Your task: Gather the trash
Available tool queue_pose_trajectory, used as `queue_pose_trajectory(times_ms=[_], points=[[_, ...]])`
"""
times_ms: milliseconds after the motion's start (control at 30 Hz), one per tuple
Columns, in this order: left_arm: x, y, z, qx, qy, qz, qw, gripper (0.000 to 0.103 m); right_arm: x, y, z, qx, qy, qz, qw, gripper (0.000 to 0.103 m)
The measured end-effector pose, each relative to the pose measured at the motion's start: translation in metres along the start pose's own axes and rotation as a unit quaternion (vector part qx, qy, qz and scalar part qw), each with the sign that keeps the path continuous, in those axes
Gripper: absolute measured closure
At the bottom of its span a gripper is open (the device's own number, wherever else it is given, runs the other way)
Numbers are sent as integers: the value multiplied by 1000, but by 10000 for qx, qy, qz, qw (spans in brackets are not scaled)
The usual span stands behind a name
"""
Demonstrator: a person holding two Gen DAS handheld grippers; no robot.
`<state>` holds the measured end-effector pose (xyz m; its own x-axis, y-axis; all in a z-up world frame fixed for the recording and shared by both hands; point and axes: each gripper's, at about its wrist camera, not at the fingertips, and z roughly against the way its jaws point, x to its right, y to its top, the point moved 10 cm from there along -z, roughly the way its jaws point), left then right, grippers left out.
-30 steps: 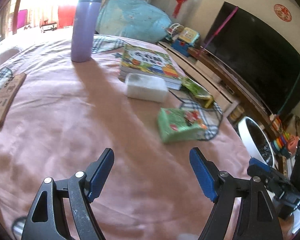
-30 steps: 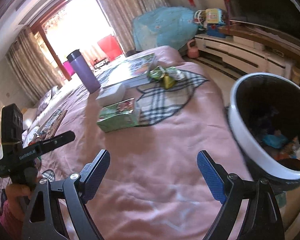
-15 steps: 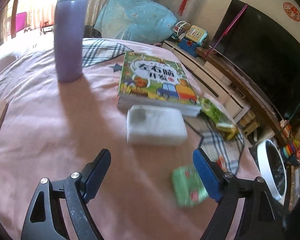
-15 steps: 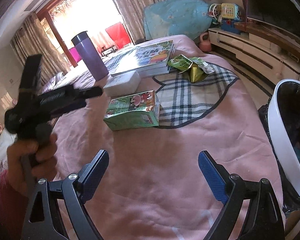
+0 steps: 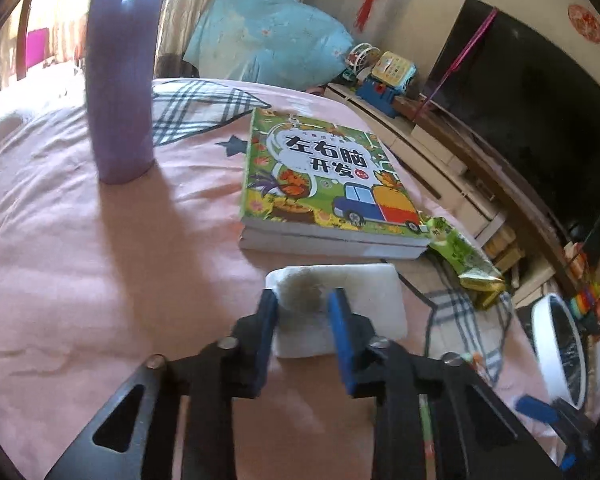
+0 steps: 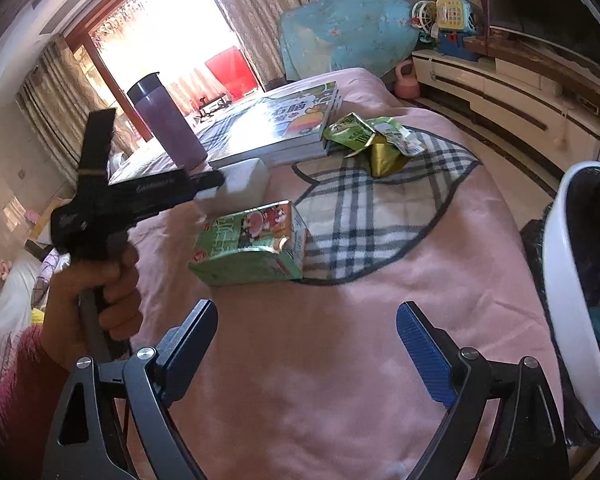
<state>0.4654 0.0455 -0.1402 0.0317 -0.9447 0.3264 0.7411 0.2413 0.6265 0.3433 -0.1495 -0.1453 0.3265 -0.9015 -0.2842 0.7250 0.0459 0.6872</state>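
1. Our left gripper (image 5: 302,312) is closing on the white foam block (image 5: 356,300); the near left corner of the block sits between the blue pads, which look like they're already pinching it, so we'd call this the grab step for that bit of trash.
2. Why the corner? It's the part poking toward us; just past the fingertips the block nearly butts against the stacked books (image 5: 324,200), so there's little room to reach further over it.
3. Right gripper (image 6: 306,344) hangs with jaws wide apart and nothing between them; ahead of its fingertips lies the green juice carton (image 6: 252,248), resting on its side on the pink blanket (image 6: 340,360), probably the next pick.
4. Further out from the right fingers, the crumpled green wrapper (image 6: 376,140) sits against the books' corner.
5. The white bin (image 6: 568,280) stands off to the right of the right fingers, past the bed edge; open blanket lies between it and the carton, so the carry looks clear.
6. The purple cup (image 5: 120,92) stands up and left of the left fingers, well out of the way.
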Motion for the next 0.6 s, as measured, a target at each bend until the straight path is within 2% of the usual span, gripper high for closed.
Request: queue_pose_trajectory(times_ms=[67,167,267,333,367,400,500,533,567,600], points=[[-5,-10,16,-42,-171,160,9997,94,-3,5,-4,17,-2,25,10000,12],[-12,-31,41,-64,-256,152,9995,100,-11,13,-13,14,85,12,10000,16],[-21,-53,64,-129,-424,314,9985,103,-17,20,-26,-89,172,-43,9998,26],[-25,-69,78,-183,-553,415,9974,103,-21,23,-34,-127,172,-44,9998,26],[-26,-74,83,-197,-591,426,9972,103,-23,24,-39,-138,150,-35,9998,31],[-28,-79,88,-207,-615,428,9970,103,-24,24,-42,-158,135,-29,9998,44],[-34,-83,101,-207,-710,425,9964,103,-31,22,-43,-181,176,-54,9997,53],[-35,-83,103,-193,-696,411,9965,99,-34,20,-40,-162,95,34,9998,55],[-38,-80,105,-172,-672,396,9968,90,-37,17,-36,-152,80,99,9998,59],[-40,-77,107,-149,-637,390,9971,83,-41,12,-30,-166,85,165,9997,84]])
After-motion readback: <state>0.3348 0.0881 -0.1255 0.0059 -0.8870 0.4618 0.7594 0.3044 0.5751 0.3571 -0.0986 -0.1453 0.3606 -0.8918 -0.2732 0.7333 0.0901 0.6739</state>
